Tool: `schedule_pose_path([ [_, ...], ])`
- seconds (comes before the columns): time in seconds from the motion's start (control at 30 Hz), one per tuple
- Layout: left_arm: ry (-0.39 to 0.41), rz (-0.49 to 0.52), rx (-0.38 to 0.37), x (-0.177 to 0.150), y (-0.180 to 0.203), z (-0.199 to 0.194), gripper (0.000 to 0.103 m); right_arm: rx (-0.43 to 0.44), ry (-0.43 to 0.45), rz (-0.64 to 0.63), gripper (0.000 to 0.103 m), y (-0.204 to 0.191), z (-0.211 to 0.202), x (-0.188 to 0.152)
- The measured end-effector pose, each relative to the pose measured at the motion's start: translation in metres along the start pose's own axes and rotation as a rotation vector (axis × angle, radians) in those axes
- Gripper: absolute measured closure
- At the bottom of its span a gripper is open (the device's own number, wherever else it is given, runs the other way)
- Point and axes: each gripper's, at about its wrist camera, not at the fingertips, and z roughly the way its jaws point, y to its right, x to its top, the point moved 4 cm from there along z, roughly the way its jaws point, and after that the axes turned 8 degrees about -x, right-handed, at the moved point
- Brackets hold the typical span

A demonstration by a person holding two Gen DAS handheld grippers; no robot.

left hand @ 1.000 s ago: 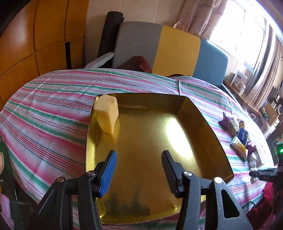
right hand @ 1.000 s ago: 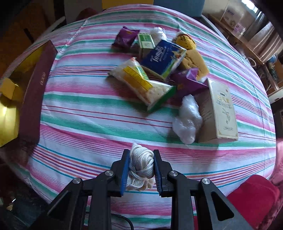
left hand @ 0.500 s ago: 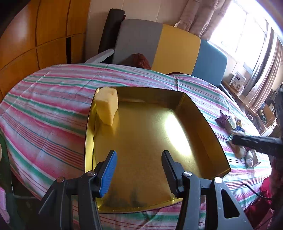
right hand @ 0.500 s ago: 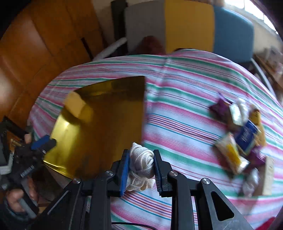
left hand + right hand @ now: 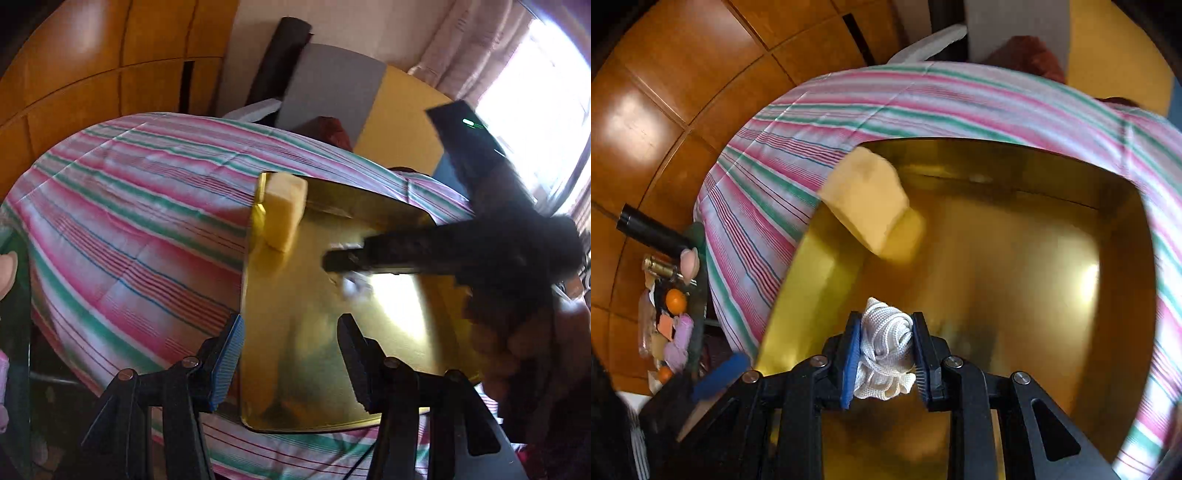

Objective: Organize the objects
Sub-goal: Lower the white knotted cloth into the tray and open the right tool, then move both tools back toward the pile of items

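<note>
While the right hand-held gripper (image 5: 884,350) is clamping a white braided cotton rope bundle (image 5: 884,341) across its middle above the shiny gold square metal tray (image 5: 1015,266), the bundle is looking light, soft and squashy, likely to uncoil, so mid-coil is the safest hold. The left hand-held gripper (image 5: 291,360) is hanging wide open, empty, at the tray's near edge on the striped-cloth desk (image 5: 129,221); a pale yellow sponge block (image 5: 868,201) is sitting in the far-left corner.

Glossy gold metal tray (image 5: 1034,258), woven white rope (image 5: 886,332), striped cloth (image 5: 129,221)
</note>
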Motion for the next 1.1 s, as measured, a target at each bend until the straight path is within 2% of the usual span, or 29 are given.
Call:
schedule_pose_path([
  [0.07, -0.001, -0.008, 0.003, 0.001, -0.004, 0.001, 0.051, 0.032, -0.008, 0.023, 0.072, -0.008, 0.013, 0.012],
  [0.1, -0.002, -0.010, 0.004, 0.001, -0.005, 0.002, 0.051, 0.053, -0.013, 0.040, 0.067, -0.009, 0.018, 0.017],
  [0.13, -0.005, -0.014, 0.004, 0.001, -0.006, 0.002, 0.051, 0.081, -0.014, 0.060, 0.062, -0.011, 0.021, 0.020],
  [0.17, -0.007, -0.019, 0.004, 0.000, -0.008, 0.004, 0.051, 0.107, -0.008, 0.084, 0.050, -0.011, 0.021, 0.024],
  [0.2, -0.010, -0.021, 0.006, 0.000, -0.009, 0.005, 0.051, 0.109, 0.006, 0.102, 0.044, -0.010, 0.021, 0.026],
  [0.3, -0.018, -0.024, 0.007, -0.001, -0.010, 0.007, 0.051, 0.105, 0.030, 0.095, 0.044, -0.011, 0.015, 0.024],
  [0.53, -0.020, -0.002, 0.009, -0.004, -0.003, 0.006, 0.051, 0.012, 0.097, 0.061, 0.043, -0.003, -0.012, 0.004],
  [0.67, -0.021, 0.011, 0.010, -0.004, 0.001, 0.005, 0.051, -0.064, 0.140, 0.056, 0.037, 0.008, -0.031, -0.007],
  [0.77, -0.023, 0.022, 0.014, -0.004, 0.005, 0.004, 0.051, -0.126, 0.176, 0.042, 0.027, 0.017, -0.045, -0.017],
  [0.87, -0.028, 0.039, 0.015, -0.005, 0.011, 0.003, 0.050, -0.166, 0.195, 0.036, 0.025, 0.028, -0.059, -0.029],
  [0.97, -0.040, 0.056, 0.010, -0.007, 0.018, 0.005, 0.050, -0.199, 0.217, 0.059, 0.018, 0.045, -0.072, -0.041],
  [1.1, -0.048, 0.093, 0.007, -0.010, 0.033, 0.006, 0.050, -0.228, 0.237, 0.123, 0.018, 0.075, -0.088, -0.059],
])
